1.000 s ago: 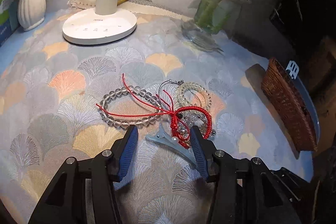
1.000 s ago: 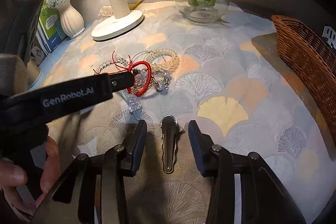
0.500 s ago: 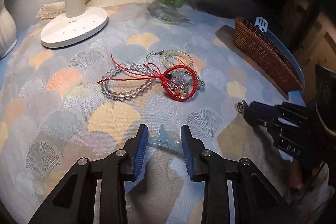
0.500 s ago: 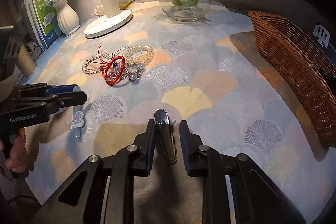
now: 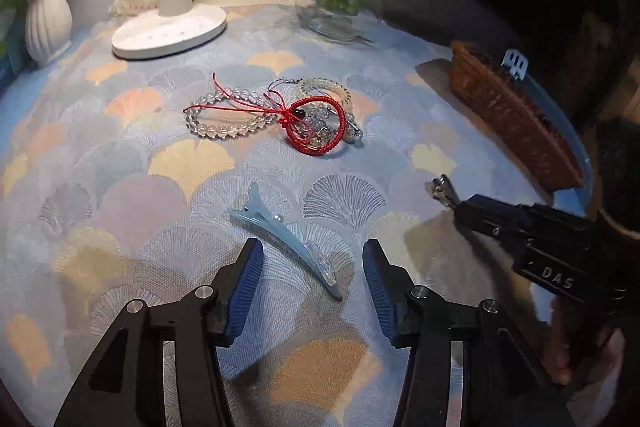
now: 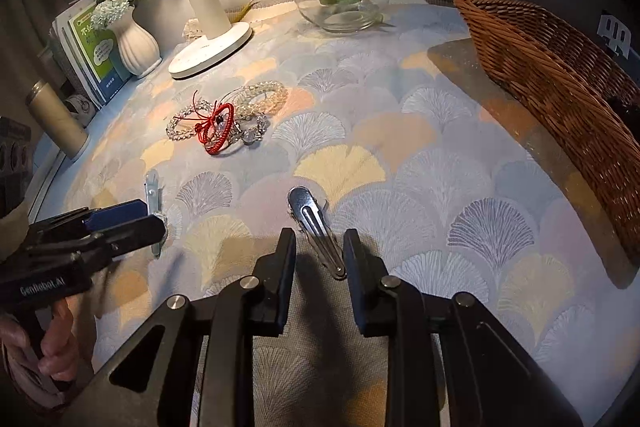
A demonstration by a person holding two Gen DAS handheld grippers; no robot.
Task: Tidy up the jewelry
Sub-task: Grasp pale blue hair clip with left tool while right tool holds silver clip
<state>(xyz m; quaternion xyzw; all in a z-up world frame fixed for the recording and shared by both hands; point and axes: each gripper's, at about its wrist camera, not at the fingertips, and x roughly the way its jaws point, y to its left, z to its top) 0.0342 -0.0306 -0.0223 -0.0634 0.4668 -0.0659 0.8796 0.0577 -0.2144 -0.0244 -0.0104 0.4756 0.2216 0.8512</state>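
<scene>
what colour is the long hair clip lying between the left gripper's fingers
Pale translucent blue hair clip with a small white pearl, clearest in the left wrist view.

**Tongs state, both hands**

Left tongs [image 5: 312, 267]: angled down toward the surface, jaws apart, have just been opening; pads touch nothing. Right tongs [image 6: 319, 255]: same downward angle, jaws narrow; contact at the pads cannot be made out. Fingers [image 6: 56, 351] wrap the left handle.

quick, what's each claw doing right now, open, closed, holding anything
Left claw: open, jaws just widened; the blue hair clip lies loose between them.
Right claw: closed on the silver hair clip.
</scene>
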